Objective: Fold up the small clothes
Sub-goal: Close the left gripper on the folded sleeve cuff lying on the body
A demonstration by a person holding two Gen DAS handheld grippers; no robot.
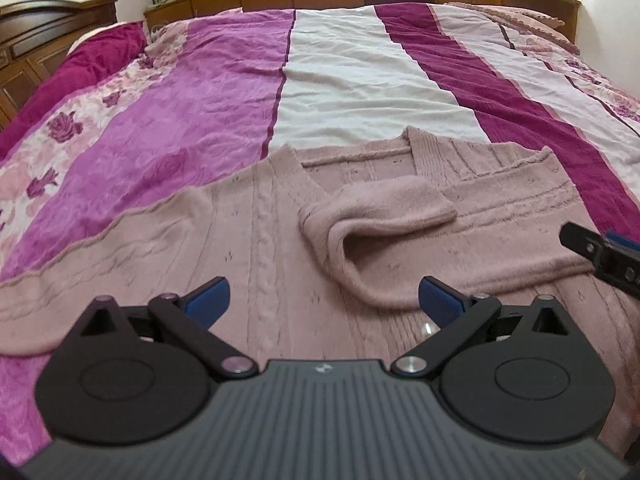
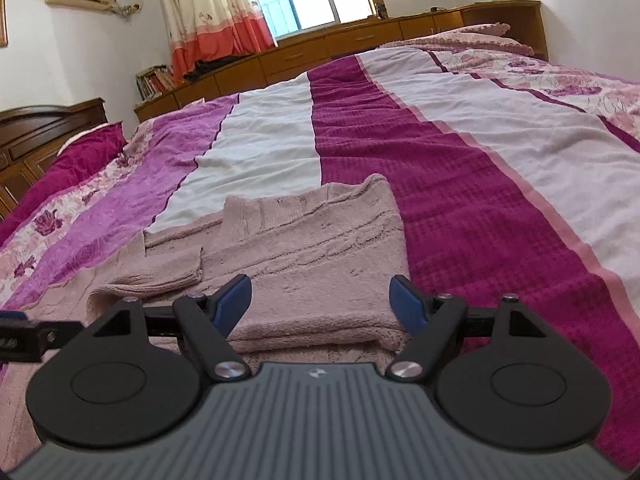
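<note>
Looking from the left wrist camera first, I see my left gripper (image 1: pixel 323 300) with its blue pads (image 1: pixel 210 298) spread wide and nothing between them, poised above the near part of a dusty-pink knitted sweater (image 1: pixel 248 240). That sweater lies flat on the striped bedspread (image 1: pixel 352 76), neckline toward the far side. Its left sleeve stretches out to the left over the purple stripe, while the right sleeve (image 1: pixel 376 216) is doubled back across the chest, cuff pointing right. At the right edge of this view, a black finger of my right gripper (image 1: pixel 596 254) hangs just beside the sweater's right edge.

From the right wrist camera, my right gripper (image 2: pixel 322 304) also stands wide apart, pads clear of the knit, above the sweater's folded right side. Right of the garment runs the dark magenta stripe. Far beyond, a wooden cabinet row (image 2: pixel 360 40) lines the wall, with a pink pillow (image 2: pixel 472 36) at far right.
</note>
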